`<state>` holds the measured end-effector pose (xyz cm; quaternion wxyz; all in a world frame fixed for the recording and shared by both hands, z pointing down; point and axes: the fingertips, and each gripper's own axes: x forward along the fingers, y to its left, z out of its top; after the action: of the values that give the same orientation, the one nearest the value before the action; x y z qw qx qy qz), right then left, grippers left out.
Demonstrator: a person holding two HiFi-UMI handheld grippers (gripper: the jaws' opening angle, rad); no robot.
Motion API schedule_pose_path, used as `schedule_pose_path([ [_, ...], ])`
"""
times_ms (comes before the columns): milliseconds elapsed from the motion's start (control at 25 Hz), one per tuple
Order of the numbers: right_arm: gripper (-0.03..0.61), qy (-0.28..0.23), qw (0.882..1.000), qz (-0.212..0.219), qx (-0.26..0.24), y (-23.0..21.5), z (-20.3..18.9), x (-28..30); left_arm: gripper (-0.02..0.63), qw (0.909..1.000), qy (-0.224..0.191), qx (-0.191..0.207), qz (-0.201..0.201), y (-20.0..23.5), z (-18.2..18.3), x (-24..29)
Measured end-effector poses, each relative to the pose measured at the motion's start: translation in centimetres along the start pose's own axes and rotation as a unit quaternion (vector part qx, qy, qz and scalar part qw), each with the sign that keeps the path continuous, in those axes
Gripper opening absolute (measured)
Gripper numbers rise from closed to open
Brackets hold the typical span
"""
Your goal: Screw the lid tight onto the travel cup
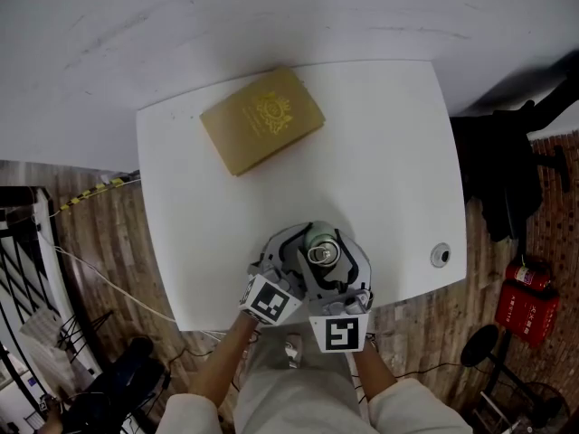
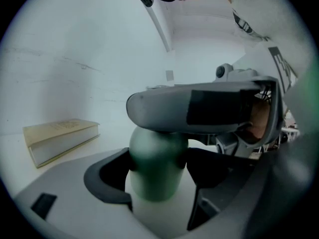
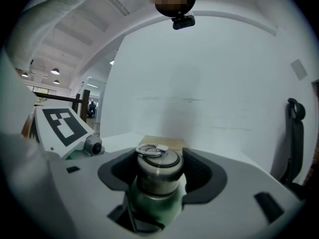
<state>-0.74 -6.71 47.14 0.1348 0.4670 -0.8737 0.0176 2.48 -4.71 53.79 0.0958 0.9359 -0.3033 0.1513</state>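
The travel cup [image 2: 157, 168] stands upright on the white table [image 1: 362, 152], close to the edge nearest the person. It has a green body and a steel lid [image 3: 158, 167] on top. A small metal ring [image 3: 152, 150] lies flat on the lid. The left gripper [image 2: 159, 174] is clamped on the green body, with a dark pad pressing on each side. The right gripper [image 3: 159, 172] sits higher, its pads closed against the two sides of the lid. In the left gripper view one of its grey jaws crosses just above the cup body. Both marker cubes sit side by side at the table edge. A tan book [image 1: 262, 120] lies flat, well apart from the cup, toward the far left corner. A small round fitting [image 1: 440, 256] sits near the table's right edge.
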Motion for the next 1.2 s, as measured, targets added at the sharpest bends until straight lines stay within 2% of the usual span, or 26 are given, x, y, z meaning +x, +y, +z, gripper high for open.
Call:
schedule_pose_path([
  [160,0.259,-0.010,0.999,-0.034,0.028,-0.3,0.2,0.0,0.345,1.0000,0.000,0.002,0.000,0.0,0.0,0.0],
  [240,0.259,-0.007,0.999,-0.020,0.034,-0.1,0.0,-0.1,0.345,1.0000,0.000,0.001,0.001,0.0,0.0,-0.1],
  [320,0.260,-0.014,0.999,0.028,0.038,0.5,0.0,-0.3,0.345,1.0000,0.000,0.001,0.001,0.0,0.0,-0.1],
  [400,0.349,-0.032,0.995,0.083,0.044,1.0,0.4,-0.5,0.345,1.0000,-0.001,0.001,0.000,0.0,0.1,0.0],
  [480,0.350,-0.035,0.988,0.142,0.042,1.6,0.4,-0.7,0.345,1.0000,-0.001,0.002,0.000,0.0,0.0,0.0],
  [640,0.350,-0.028,0.964,0.264,0.004,2.2,0.4,-1.2,0.345,1.0000,-0.001,0.001,0.000,0.0,0.2,0.0],
  [760,0.337,-0.026,0.938,0.342,-0.051,2.4,0.8,-1.1,0.345,1.0000,-0.001,0.001,0.000,0.0,0.2,0.0],
  [840,0.337,-0.022,0.918,0.390,-0.063,2.6,1.0,-1.2,0.345,1.0000,-0.001,0.004,-0.001,0.0,0.0,-0.1],
  [1080,0.301,0.009,0.872,0.486,-0.060,2.9,0.6,-1.8,0.345,1.0000,0.000,0.006,-0.002,-0.1,-0.3,-0.1],
  [1200,0.298,0.003,0.860,0.504,-0.080,3.4,0.4,-1.9,0.345,1.0000,0.000,0.005,-0.001,0.0,-0.3,-0.1],
])
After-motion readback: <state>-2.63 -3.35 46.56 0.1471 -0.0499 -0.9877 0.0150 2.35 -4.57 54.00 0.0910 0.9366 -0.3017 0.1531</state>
